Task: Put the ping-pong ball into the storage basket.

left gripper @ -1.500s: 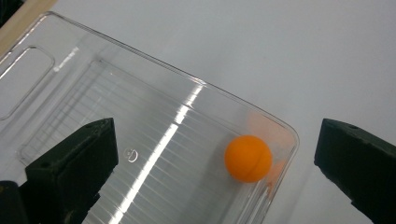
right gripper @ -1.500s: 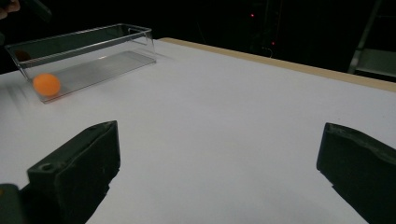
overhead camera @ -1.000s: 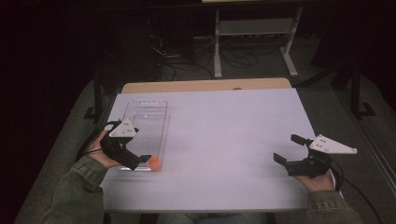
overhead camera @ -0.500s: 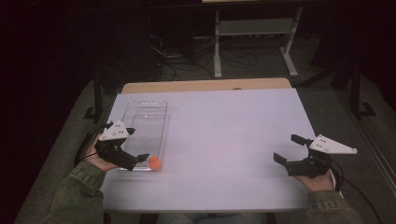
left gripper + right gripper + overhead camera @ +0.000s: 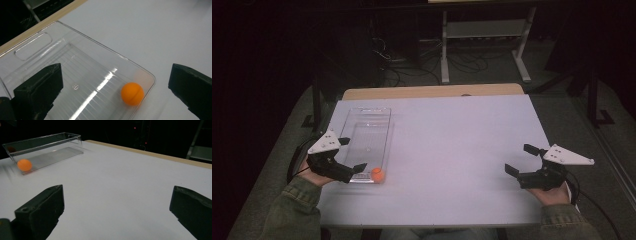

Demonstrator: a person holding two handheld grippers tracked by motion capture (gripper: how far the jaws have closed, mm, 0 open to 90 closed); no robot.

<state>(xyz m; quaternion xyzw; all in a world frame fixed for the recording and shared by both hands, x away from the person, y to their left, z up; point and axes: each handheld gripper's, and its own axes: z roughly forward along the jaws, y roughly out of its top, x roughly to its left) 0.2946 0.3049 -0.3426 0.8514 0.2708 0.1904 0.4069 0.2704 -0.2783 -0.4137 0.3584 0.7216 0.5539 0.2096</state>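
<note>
High view shows the orange ball [image 5: 377,174] in the clear tray's [image 5: 379,114] near corner at lower left; the left gripper [image 5: 351,155] gapes wide, empty, beside it; the right gripper [image 5: 522,159], wide and empty, sits lower right over bare white table [image 5: 452,145]

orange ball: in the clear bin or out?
In. The orange ball rests on the floor of the clear bin, in a near corner, between the open left gripper jaws.

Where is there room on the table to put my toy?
Biggest bare patch: the white table between the clear bin and the right tool. The far strip near the wooden edge is free too. It is crowded at the near left, where the left tool hovers over the orange ball.
</note>
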